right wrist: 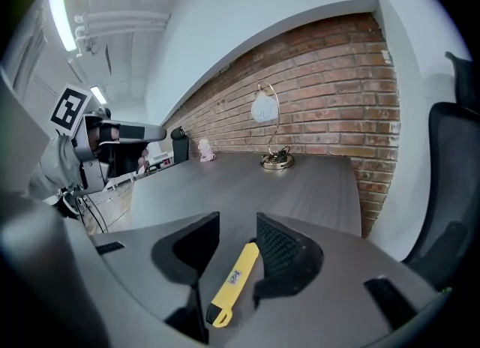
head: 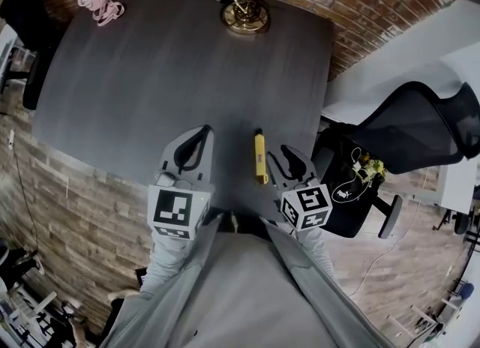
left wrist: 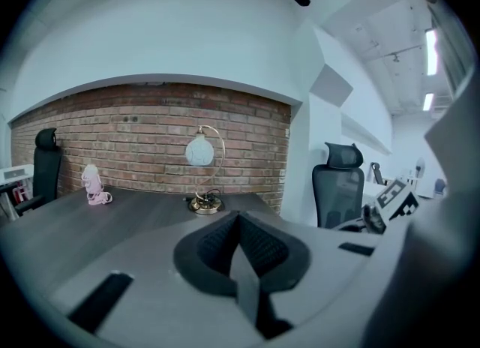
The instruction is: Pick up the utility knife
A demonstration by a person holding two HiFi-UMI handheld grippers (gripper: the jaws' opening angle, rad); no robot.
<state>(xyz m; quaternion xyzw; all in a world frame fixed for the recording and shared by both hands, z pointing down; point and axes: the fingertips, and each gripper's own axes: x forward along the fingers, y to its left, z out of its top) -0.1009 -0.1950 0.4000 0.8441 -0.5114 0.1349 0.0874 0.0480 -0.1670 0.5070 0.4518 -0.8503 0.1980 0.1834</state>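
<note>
Slim yellow plastic knife (head: 259,157) lies flat on the dark matte woodgrain worktop (head: 150,76), between the two grippers near the front edge. Only the right gripper view shows it between the right gripper's (head: 283,153) spread black ribbed jaws, nothing pinched; whether its far end touches a pad is unclear. Left gripper (head: 196,133) jaws are pressed together and empty, and the head view cuts off the brass lamp's (head: 245,15) round white shade that the left gripper view shows whole.

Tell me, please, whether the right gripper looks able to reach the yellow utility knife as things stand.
Probably yes: the right gripper has its jaws apart, the utility knife lies on the table in line with their gap, and nothing sits between.
</note>
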